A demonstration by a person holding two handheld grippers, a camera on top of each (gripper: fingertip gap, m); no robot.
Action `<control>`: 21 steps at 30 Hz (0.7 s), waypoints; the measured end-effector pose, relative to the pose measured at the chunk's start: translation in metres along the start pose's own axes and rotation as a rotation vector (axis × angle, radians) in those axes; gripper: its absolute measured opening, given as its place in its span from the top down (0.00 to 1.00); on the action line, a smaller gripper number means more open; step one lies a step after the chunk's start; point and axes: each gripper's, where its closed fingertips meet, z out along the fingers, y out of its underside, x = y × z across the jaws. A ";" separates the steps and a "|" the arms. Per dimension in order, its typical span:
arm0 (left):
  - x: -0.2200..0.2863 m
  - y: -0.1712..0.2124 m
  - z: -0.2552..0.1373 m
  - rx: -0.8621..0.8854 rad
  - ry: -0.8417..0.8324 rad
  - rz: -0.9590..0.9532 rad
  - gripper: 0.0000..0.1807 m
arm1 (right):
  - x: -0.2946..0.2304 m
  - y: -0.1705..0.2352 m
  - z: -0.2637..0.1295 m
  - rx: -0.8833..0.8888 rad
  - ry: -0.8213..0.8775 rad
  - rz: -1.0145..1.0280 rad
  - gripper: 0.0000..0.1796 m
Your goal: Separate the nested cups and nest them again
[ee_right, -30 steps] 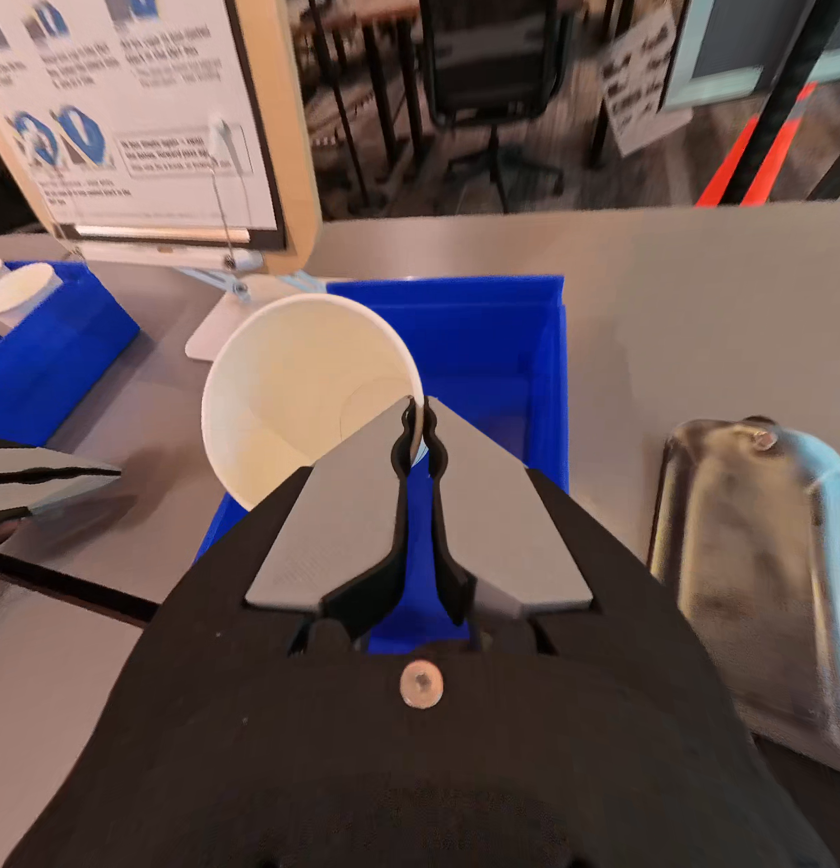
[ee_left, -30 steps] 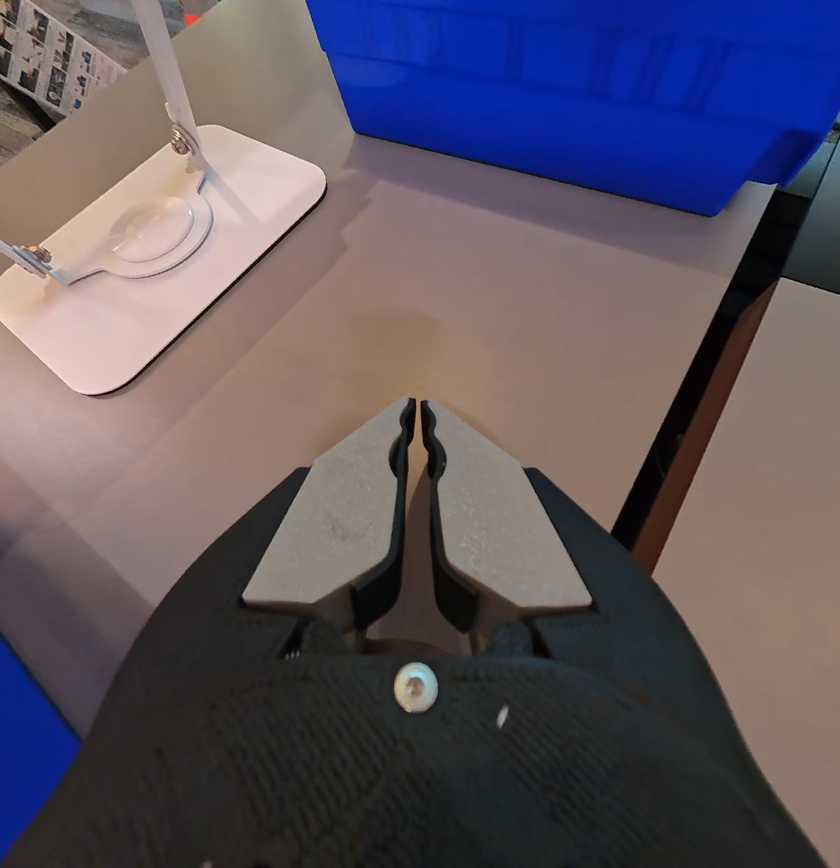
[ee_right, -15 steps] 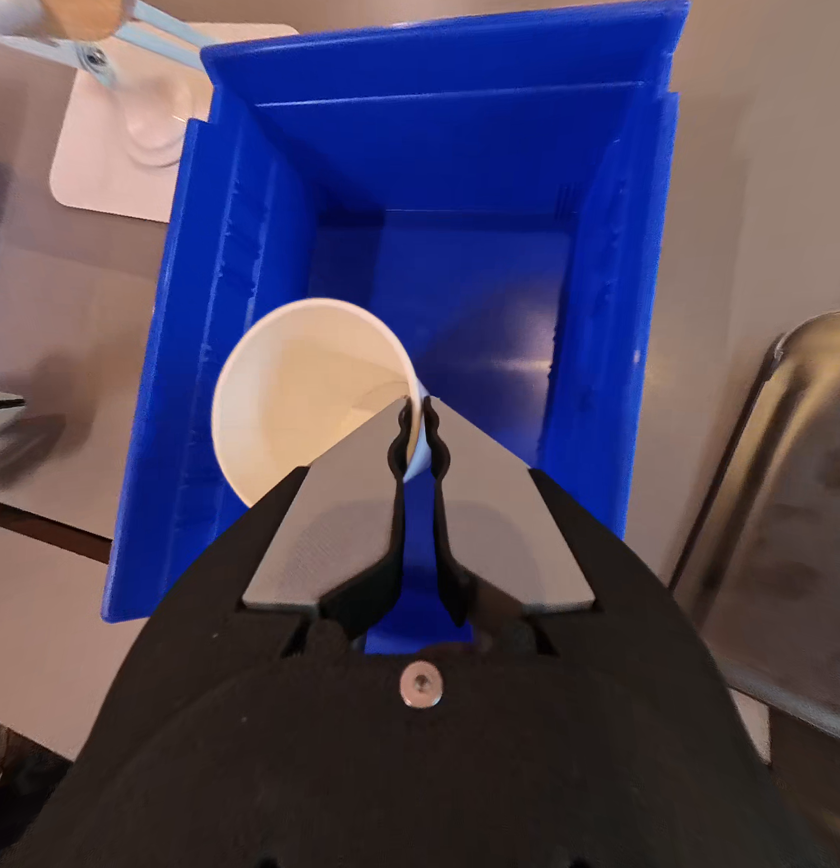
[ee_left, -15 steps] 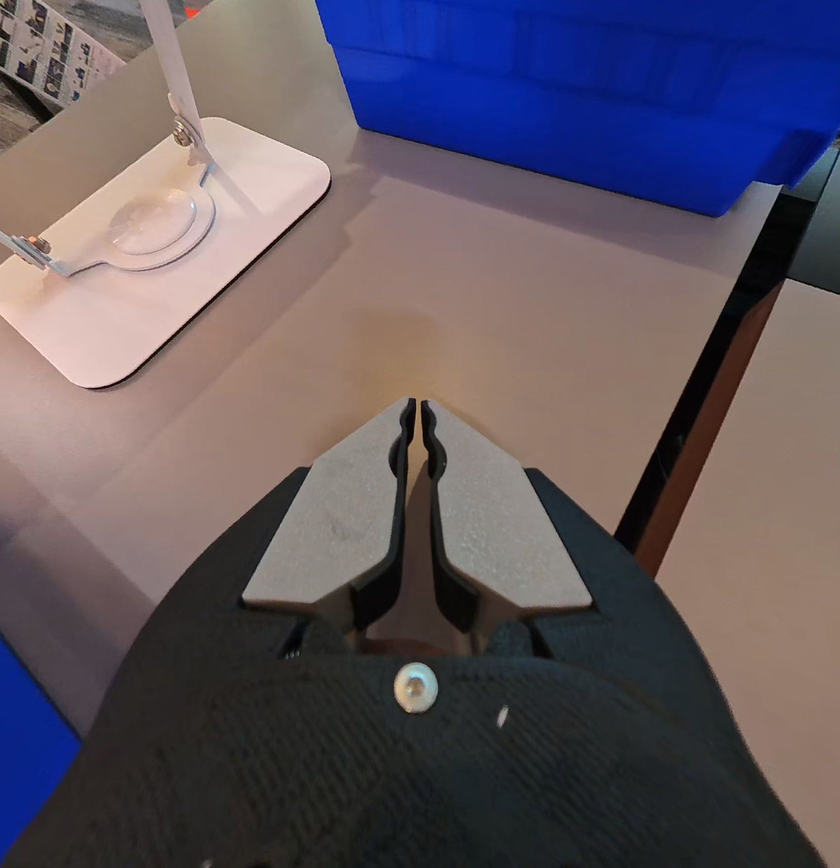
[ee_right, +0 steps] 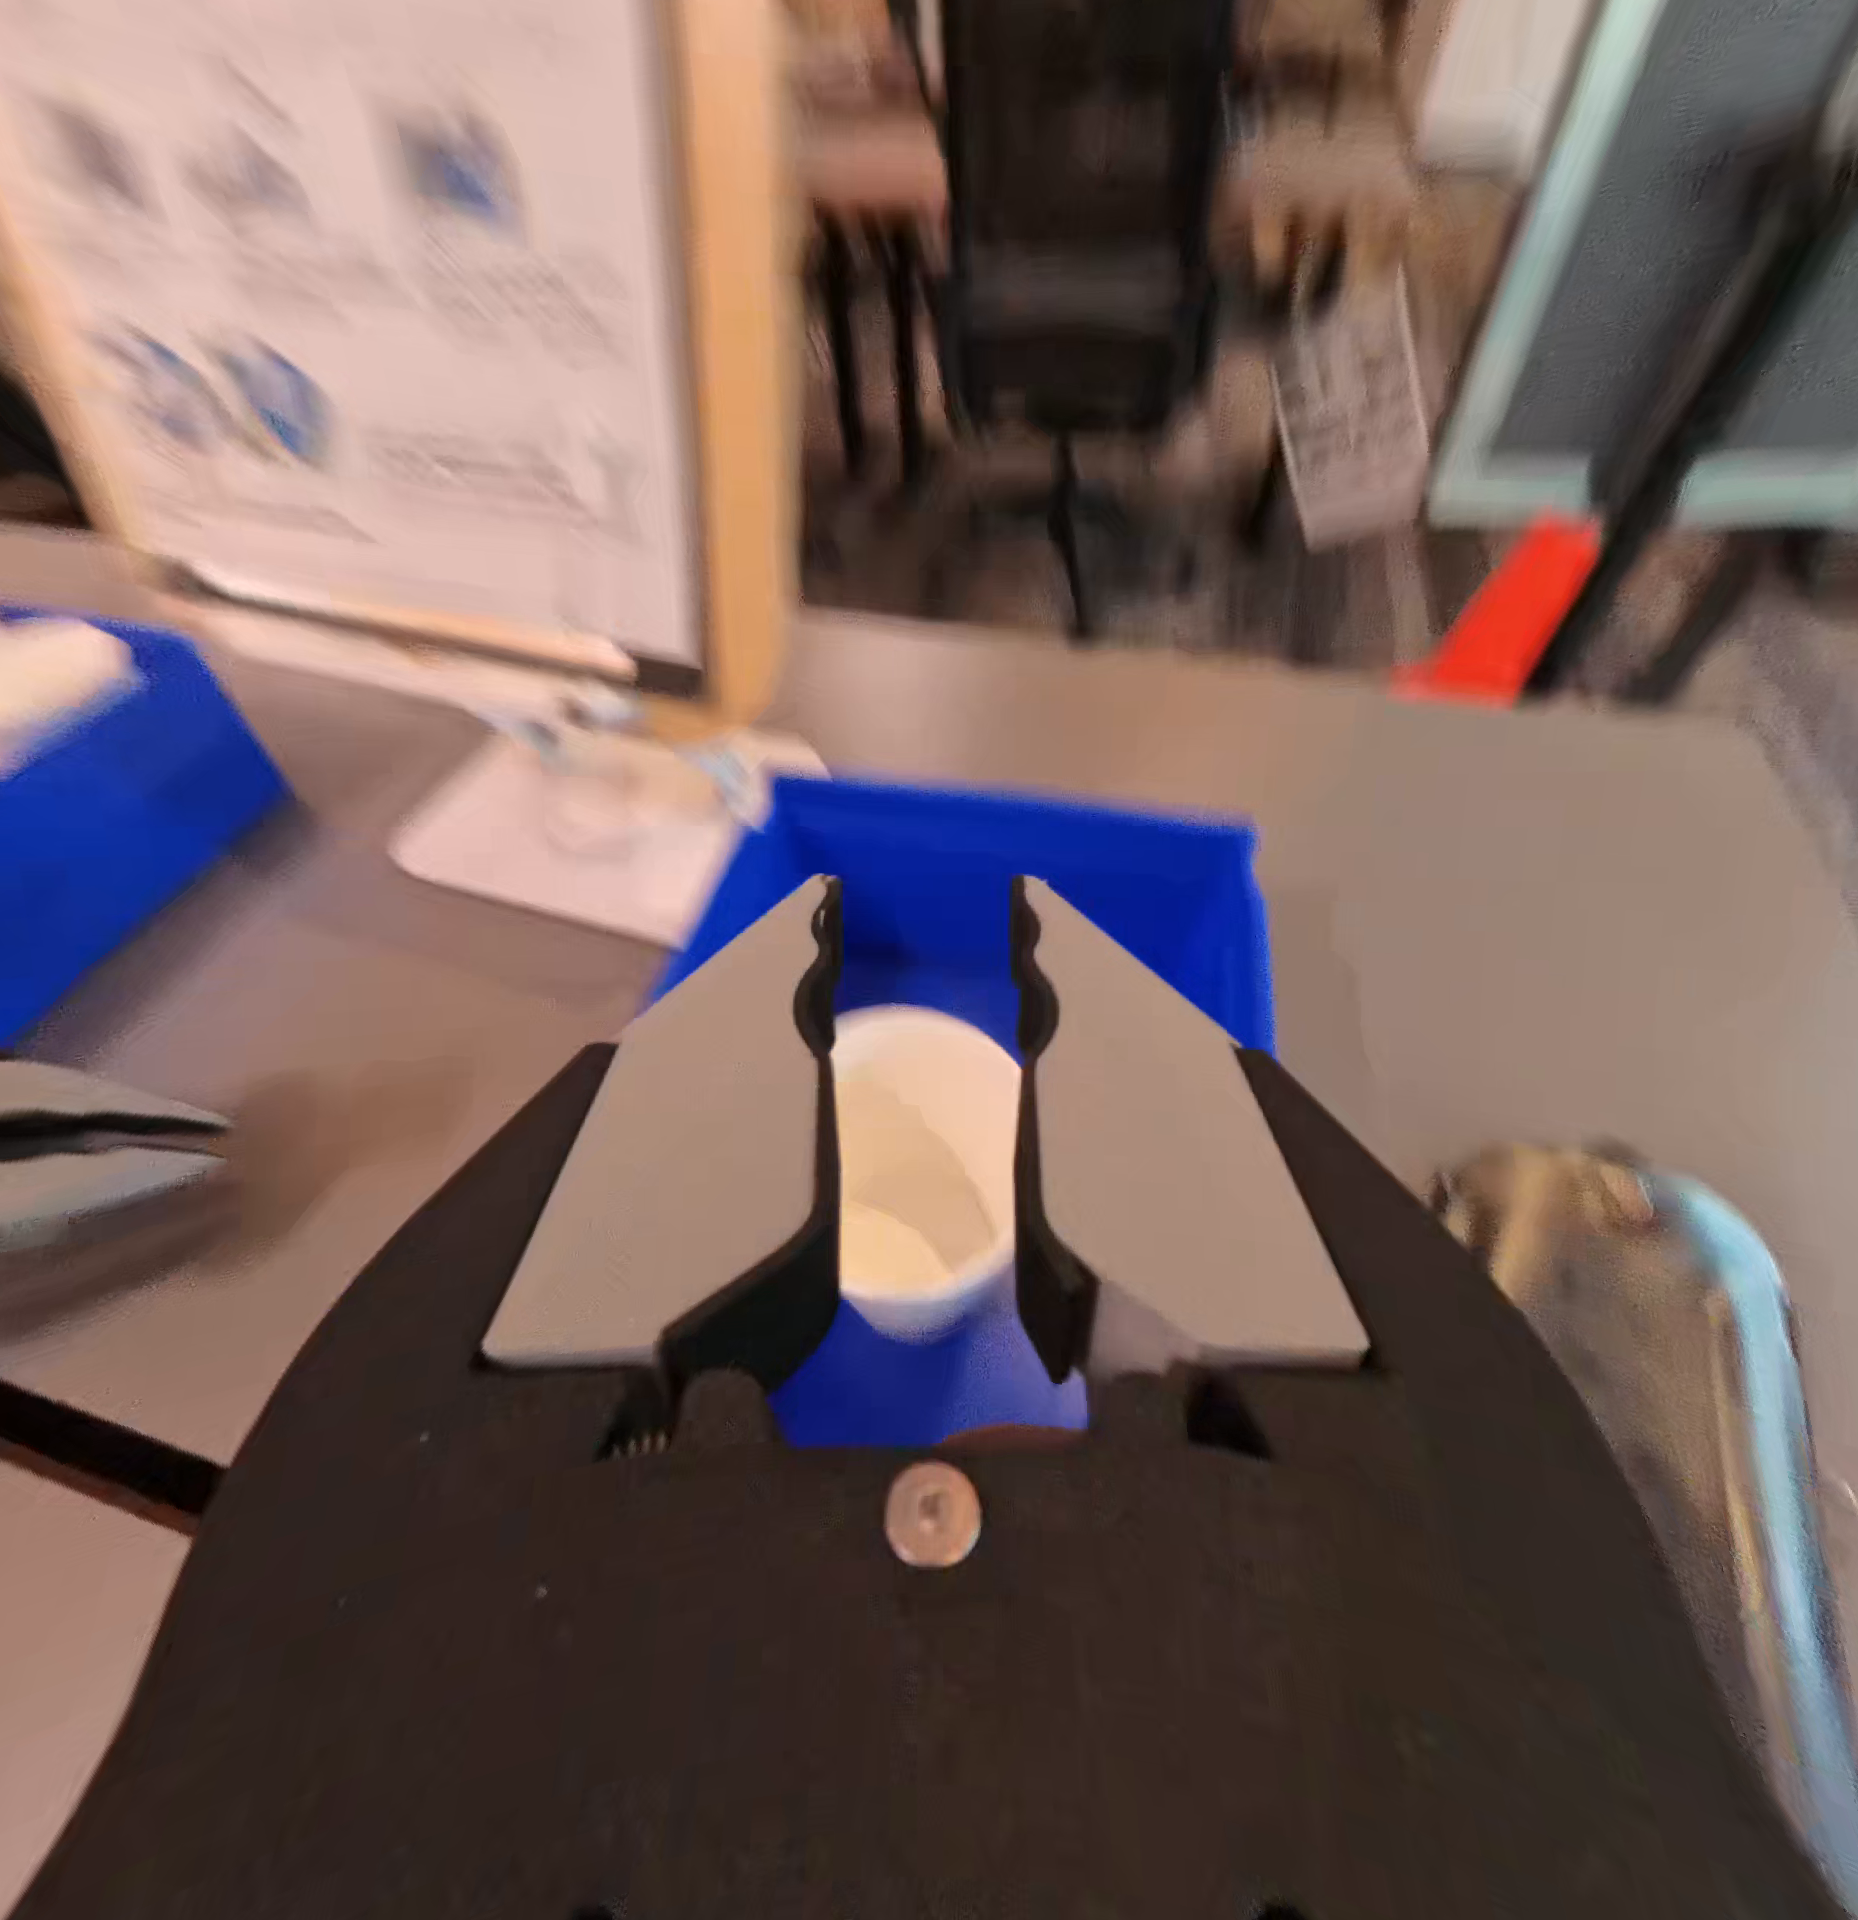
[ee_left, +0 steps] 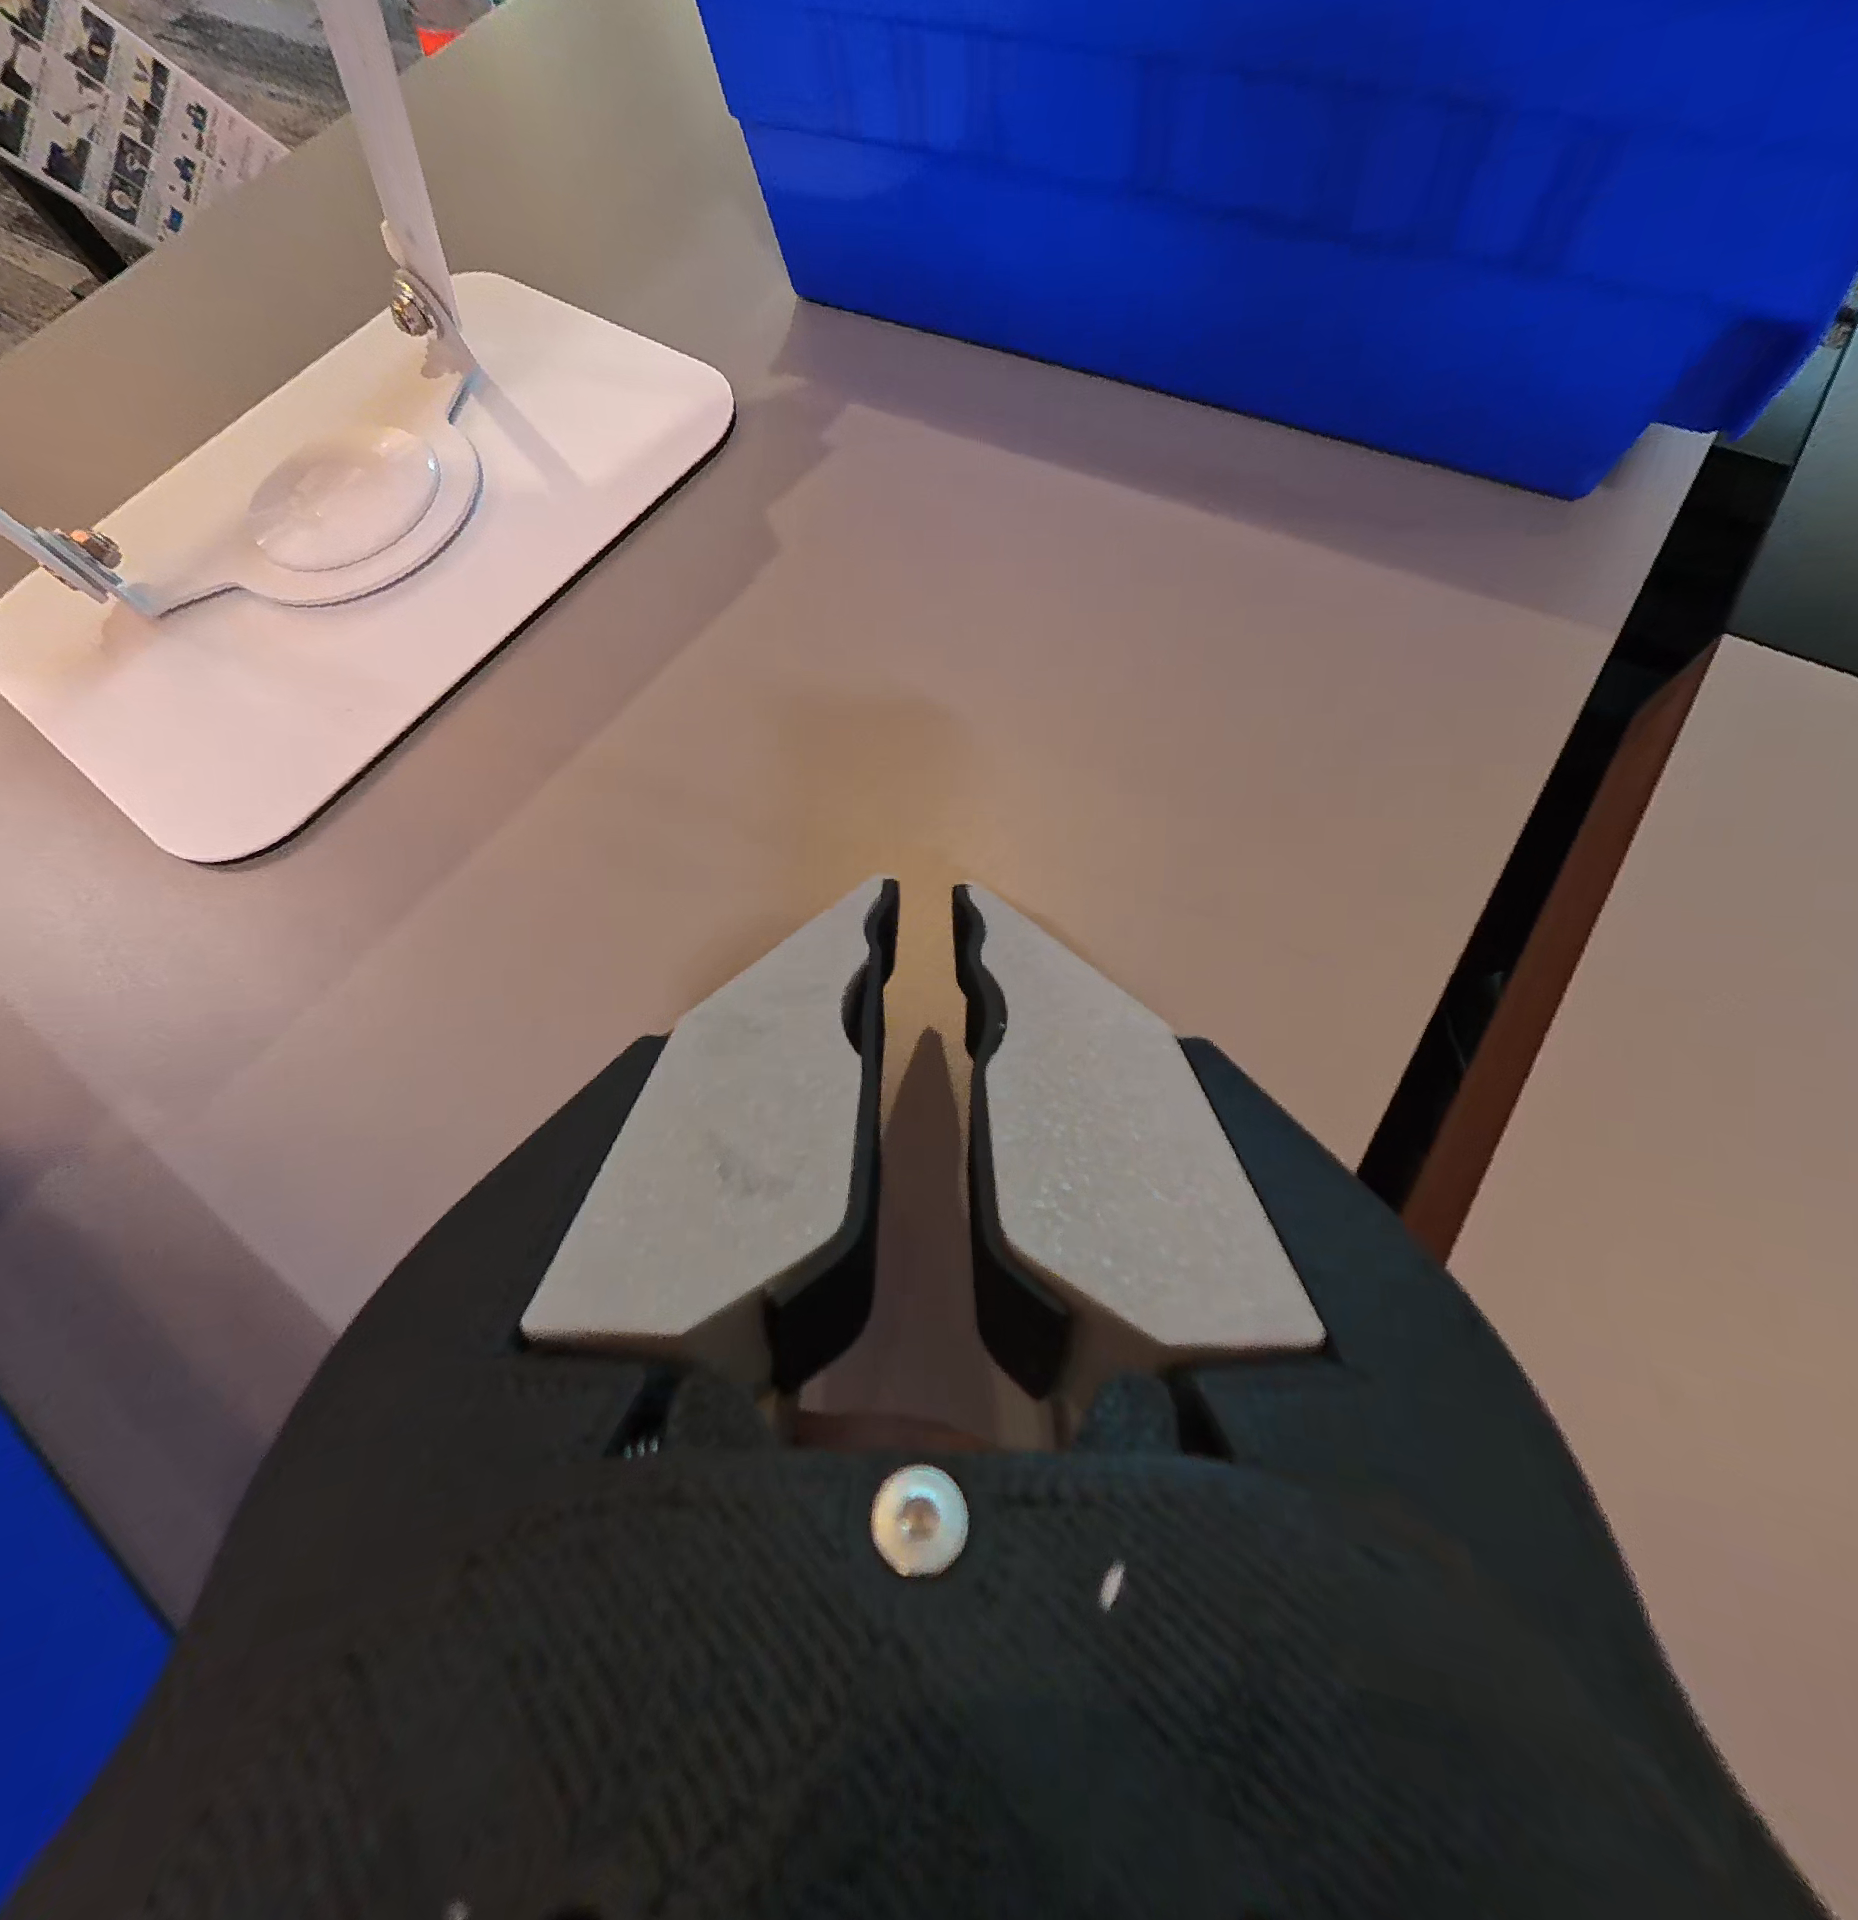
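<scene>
White paper cup [ee_right: 920, 1164] in blue plastic bin [ee_right: 1242, 935]: light, crushable, best pinched at rim; right gripper [ee_right: 920, 904] released, left gripper [ee_left: 925, 899] slightly parted, empty

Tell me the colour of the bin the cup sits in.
Blue. The bin holding the white cup shows best in the right wrist view.

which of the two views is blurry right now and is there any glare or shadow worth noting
Right wrist view: motion-smeared throughout, so the sign board and steel tray streak, though the white cup in the blue bin stays readable between the open right gripper. Left wrist view: sharp; the left gripper casts a dark wedge of shadow on the table.
</scene>
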 end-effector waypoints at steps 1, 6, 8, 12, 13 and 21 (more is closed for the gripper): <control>0.000 0.000 0.000 0.001 0.000 -0.002 0.96 | -0.022 -0.015 -0.011 0.094 -0.044 -0.031 0.85; -0.002 0.001 0.000 -0.002 -0.004 -0.014 0.95 | -0.162 -0.019 -0.022 0.212 -0.406 -0.091 0.79; -0.003 0.003 0.001 -0.008 -0.006 -0.017 0.94 | -0.204 -0.005 -0.008 0.199 -0.511 -0.062 0.76; -0.005 0.003 0.000 -0.009 -0.011 -0.017 0.94 | -0.252 0.031 0.036 0.199 -0.578 -0.042 0.74; -0.005 0.003 0.000 -0.007 -0.013 -0.017 0.94 | -0.259 0.041 0.048 0.188 -0.590 -0.033 0.74; -0.006 -0.008 -0.009 0.026 -0.032 -0.015 0.93 | -0.251 0.101 0.106 0.109 -0.529 -0.016 0.77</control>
